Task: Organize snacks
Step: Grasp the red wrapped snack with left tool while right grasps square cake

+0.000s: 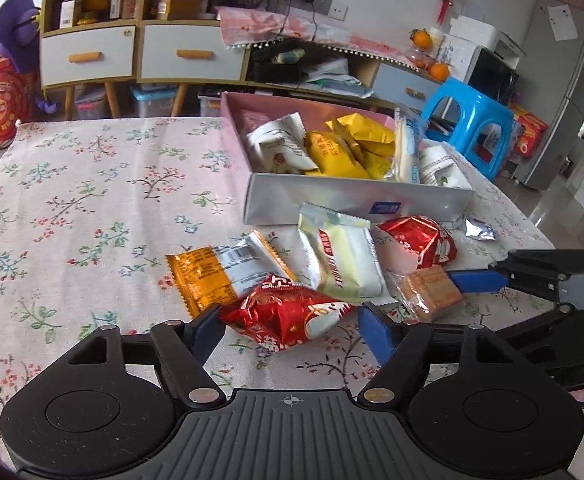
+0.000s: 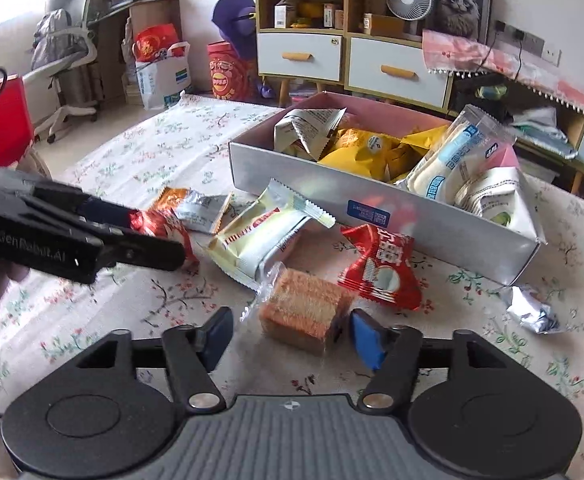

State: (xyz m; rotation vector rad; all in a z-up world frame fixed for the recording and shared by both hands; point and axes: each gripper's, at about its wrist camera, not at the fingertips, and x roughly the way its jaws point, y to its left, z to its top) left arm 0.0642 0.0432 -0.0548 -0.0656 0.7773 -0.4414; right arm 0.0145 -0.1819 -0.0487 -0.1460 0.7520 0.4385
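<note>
Left gripper [image 1: 292, 326] straddles a crinkly red packet [image 1: 288, 312] on the worktop [image 1: 92, 200], fingers apart; right gripper [image 2: 286, 334] likewise brackets a wrapped wafer block [image 2: 304, 312]. Both snacks look light; the wafer seems crumbly, so its flat sides suit a gentle grip before the box [image 2: 332, 192].

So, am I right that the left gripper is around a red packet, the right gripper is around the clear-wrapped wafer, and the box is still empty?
Not quite: the box already holds several packets, as the right wrist view shows. The rest stands.
</note>
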